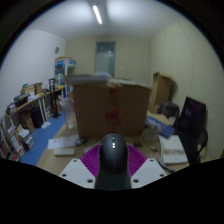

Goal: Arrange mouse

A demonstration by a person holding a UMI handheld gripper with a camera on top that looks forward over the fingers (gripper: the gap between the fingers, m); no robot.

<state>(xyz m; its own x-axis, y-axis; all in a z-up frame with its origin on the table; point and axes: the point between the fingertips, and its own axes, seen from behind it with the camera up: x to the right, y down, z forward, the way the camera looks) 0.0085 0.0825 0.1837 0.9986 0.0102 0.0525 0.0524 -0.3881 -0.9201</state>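
A dark grey computer mouse [112, 158] sits between my gripper's two fingers, its rounded back toward the camera. The purple pads [92, 158] press against both of its sides. My gripper [112, 162] is shut on the mouse and holds it up above the desk, well clear of the surface. The mouse hides the space straight ahead of the fingertips.
A large cardboard box [110, 107] stands on the desk just beyond the mouse. Papers [64, 146] lie to the left, a black monitor [192, 120] and more papers to the right. Shelves with clutter [30, 110] line the left wall.
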